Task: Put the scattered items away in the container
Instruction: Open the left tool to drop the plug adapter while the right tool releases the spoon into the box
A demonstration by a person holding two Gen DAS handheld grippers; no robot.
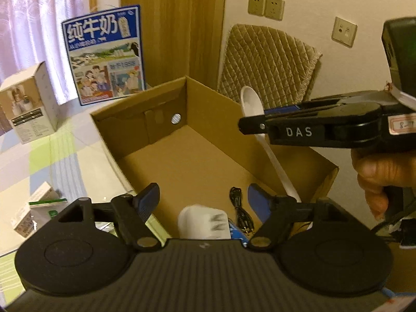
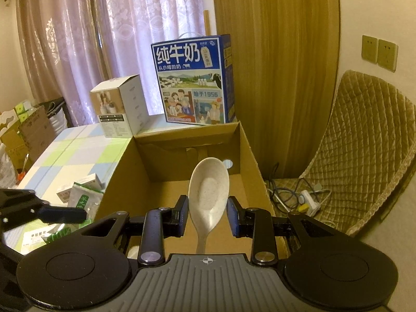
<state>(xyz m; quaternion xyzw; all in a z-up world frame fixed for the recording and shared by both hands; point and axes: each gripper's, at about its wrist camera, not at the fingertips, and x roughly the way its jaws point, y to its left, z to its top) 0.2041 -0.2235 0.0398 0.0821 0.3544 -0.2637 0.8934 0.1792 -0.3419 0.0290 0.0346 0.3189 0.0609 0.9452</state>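
The open cardboard box (image 1: 208, 98) stands on the table, and both grippers hover over it. My left gripper (image 1: 202, 200) is open. A blurred white plug adapter (image 1: 205, 223) sits below its gap, free of both pads, with a coiled black cable (image 1: 239, 208) beside it inside the box. My right gripper (image 2: 208, 214) is shut on a white speckled spoon (image 2: 208, 184), bowl pointing forward over the box (image 2: 124, 182). In the left wrist view the right gripper (image 1: 249, 124) reaches in from the right with the spoon (image 1: 252, 101). One left finger (image 2: 62, 214) shows at the left edge.
A blue milk carton case (image 2: 192, 80) and a white product box (image 2: 119, 106) stand behind the box on the checked tablecloth (image 1: 52, 156). Small medicine boxes and packets (image 2: 83, 195) lie left of the box. A padded chair (image 2: 364, 156) and a power strip (image 2: 309, 200) are to the right.
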